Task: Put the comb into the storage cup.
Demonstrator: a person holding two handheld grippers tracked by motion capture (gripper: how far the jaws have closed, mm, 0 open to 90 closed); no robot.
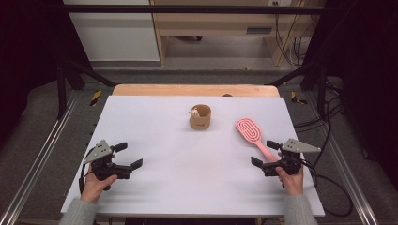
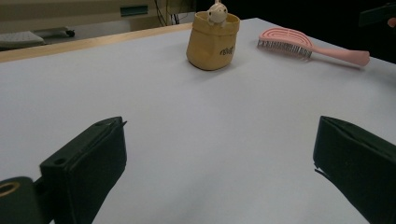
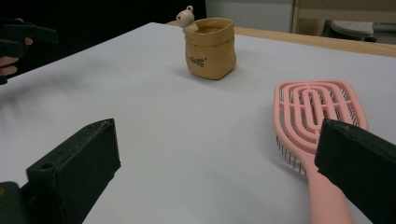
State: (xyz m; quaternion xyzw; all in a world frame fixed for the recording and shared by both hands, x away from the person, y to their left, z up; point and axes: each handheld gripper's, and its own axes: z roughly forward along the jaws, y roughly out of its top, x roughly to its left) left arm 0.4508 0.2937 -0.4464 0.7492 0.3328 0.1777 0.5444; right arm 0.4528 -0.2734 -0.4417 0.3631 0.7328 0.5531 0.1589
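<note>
Nearest the camera in the high view, two hands in grey sleeves come up over the near edge of the white-topped bench point(image 1: 187, 187); each hand grips a black two-jaw tool from behind, wrist low and roughly level with the bench top. The left gripper point(image 1: 129, 155) sits at the near left, angled toward the middle, its jaws released and spread wide over bare white surface with nothing between them; the right gripper point(image 1: 264, 153) sits at the near right, likewise spread wide, its jaws parted on either side of the handle of the pink plastic hairbrush with a looped, slotted oval head point(image 3: 317, 112). The brush lies flat, bristles down, head pointing away and to the left; its handle end lies just beside the right gripper, not grasped. The small tan fabric pot with a pale bear figure at its rim point(image 1: 200, 116) stands upright mid-bench, apart from the brush.
</note>
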